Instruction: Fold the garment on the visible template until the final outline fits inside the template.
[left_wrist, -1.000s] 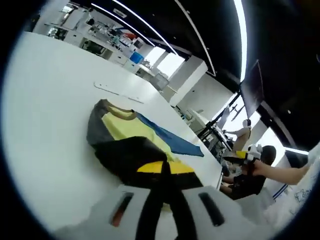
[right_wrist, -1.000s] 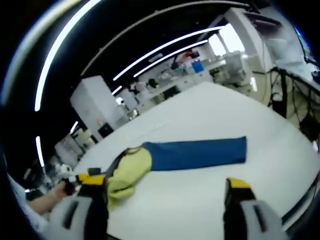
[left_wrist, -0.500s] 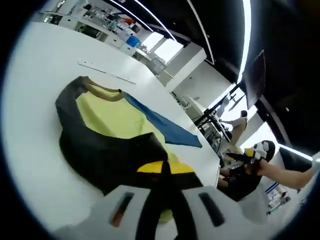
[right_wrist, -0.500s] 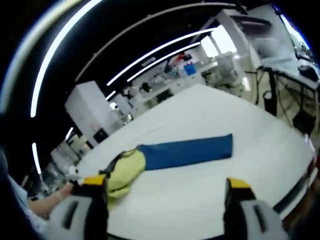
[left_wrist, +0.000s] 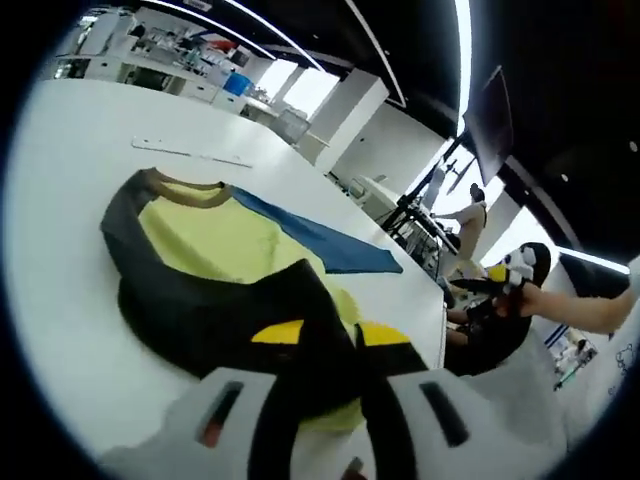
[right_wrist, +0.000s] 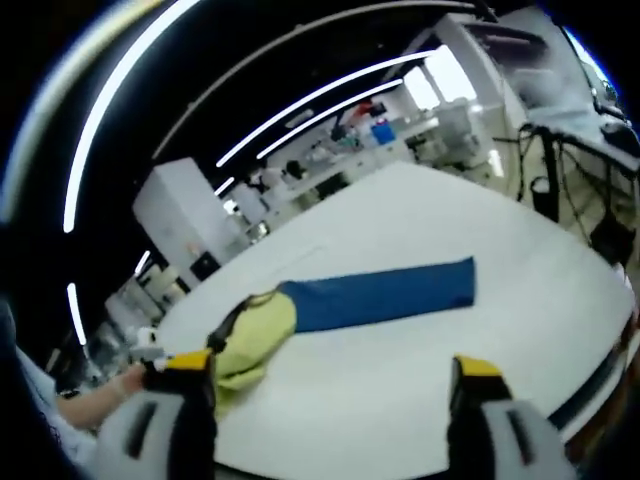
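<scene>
A yellow garment (left_wrist: 225, 240) with dark grey sleeves and a brown collar lies on the white table (left_wrist: 70, 150). Its far side overlaps one end of a long blue template (left_wrist: 320, 240). My left gripper (left_wrist: 330, 335) is shut on a fold of the garment's black cloth at its near edge. In the right gripper view, the garment (right_wrist: 255, 335) is bunched at the left end of the blue template (right_wrist: 385, 293). My right gripper (right_wrist: 333, 365) hangs open above the table (right_wrist: 450, 220), apart from both. The right gripper (left_wrist: 508, 272) also appears in the left gripper view, beyond the table edge.
A thin white strip (left_wrist: 190, 155) lies on the table behind the garment. The table's edge (left_wrist: 440, 310) runs close past the template's end, with a person in dark clothes (left_wrist: 495, 340) beyond it. Benches and shelves (right_wrist: 400, 135) stand at the far side.
The garment now lies more spread out than a second ago, with the collar and yellow body showing. My left gripper has kept its hold on the black cloth. The right gripper has stayed open.
</scene>
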